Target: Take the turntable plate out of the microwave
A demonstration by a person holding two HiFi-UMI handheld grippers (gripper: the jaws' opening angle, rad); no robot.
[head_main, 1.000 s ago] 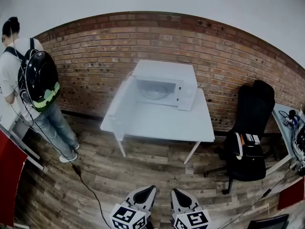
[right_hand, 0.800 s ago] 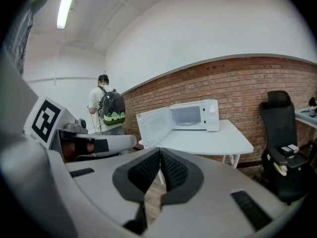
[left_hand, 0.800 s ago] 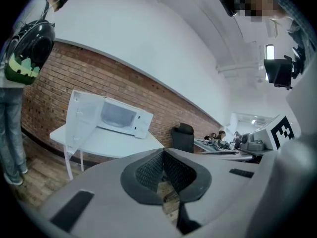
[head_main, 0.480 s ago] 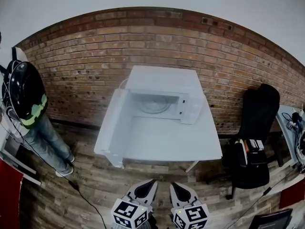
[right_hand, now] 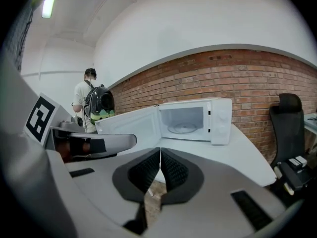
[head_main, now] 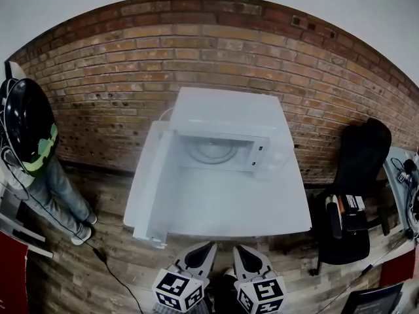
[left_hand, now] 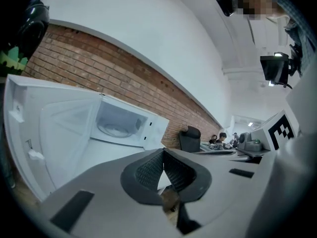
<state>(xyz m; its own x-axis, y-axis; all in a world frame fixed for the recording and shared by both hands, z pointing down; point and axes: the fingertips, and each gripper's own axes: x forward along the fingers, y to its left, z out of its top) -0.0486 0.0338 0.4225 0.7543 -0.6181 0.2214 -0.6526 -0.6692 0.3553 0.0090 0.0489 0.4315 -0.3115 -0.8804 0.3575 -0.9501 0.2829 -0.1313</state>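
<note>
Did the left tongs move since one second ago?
Yes. The left tongs came nearer to the table: less floor shows between them and its front edge.

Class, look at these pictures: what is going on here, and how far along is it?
A person holds the left gripper and right gripper short of a white table, jaws shut and empty. On it stands a microwave, its door swung open, with the turntable plate inside, not yet taken out. A bystander with a backpack stands at the left.

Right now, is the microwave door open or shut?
Open: the door is swung out leftward, and the turntable plate shows inside.
</note>
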